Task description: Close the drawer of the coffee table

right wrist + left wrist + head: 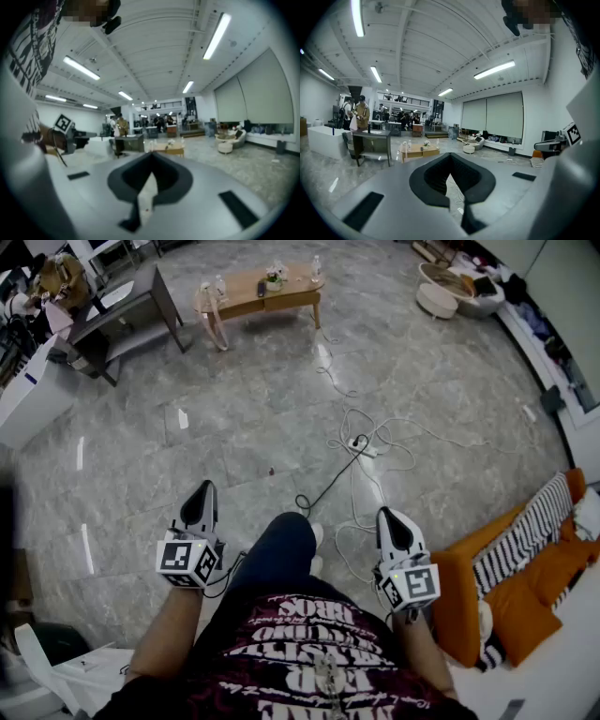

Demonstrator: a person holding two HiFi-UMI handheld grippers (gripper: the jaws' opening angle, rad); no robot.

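Holding the left tool (204, 488) and right tool (387, 516) out front, both pinched closed on nothing, with the table (246, 298) way off across the floor (225, 418) past some cables (361, 448).

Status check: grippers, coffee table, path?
Left gripper and right gripper shut, empty. Coffee table far across floor, unreached; drawer state unclear. Cables on floor between.

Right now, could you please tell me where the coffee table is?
In the head view the coffee table stands far across the floor at top centre, just right of the dark desk.
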